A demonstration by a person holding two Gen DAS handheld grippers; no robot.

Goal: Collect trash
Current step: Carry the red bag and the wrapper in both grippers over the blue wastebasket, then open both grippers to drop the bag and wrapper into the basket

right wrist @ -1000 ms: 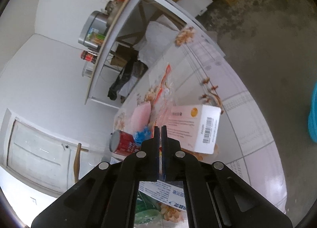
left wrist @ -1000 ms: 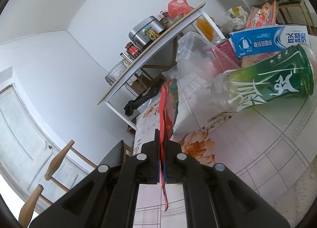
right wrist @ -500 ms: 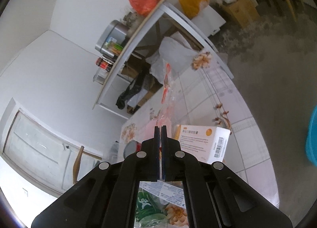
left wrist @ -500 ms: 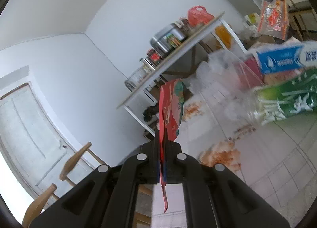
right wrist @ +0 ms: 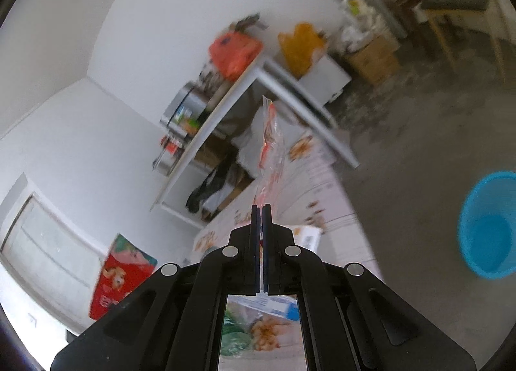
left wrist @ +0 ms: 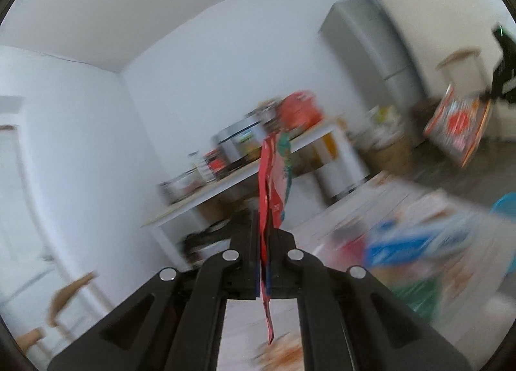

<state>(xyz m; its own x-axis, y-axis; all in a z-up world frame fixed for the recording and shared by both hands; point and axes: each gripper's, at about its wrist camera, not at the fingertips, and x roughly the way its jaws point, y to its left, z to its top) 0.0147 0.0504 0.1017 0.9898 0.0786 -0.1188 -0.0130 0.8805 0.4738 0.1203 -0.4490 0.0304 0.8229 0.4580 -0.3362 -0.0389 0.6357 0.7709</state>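
The left gripper [left wrist: 265, 229] is clenched on a red snack wrapper [left wrist: 274, 174]. The wrapper stands edge-on between the jaws, rising above the fingertips and trailing below them, so its printed face is mostly hidden in the left wrist view. In the right wrist view the same wrapper appears face-on at lower left, but its lower edge is cut off by the right gripper's body.

The right gripper [right wrist: 261, 209] is clenched on a clear plastic wrapper [right wrist: 270, 132] with red print, which stands up from the fingertips, clear of the table.

The left wrist view is heavily motion-blurred. The litter on the floral tablecloth [left wrist: 325, 238] reduces to blue, red and green smears; individual items cannot be identified. A blue basin [right wrist: 488, 225] sits on the floor, cut off at the right frame edge. A cluttered white side table [right wrist: 280, 80] stands behind; its contents are too blurred to name.
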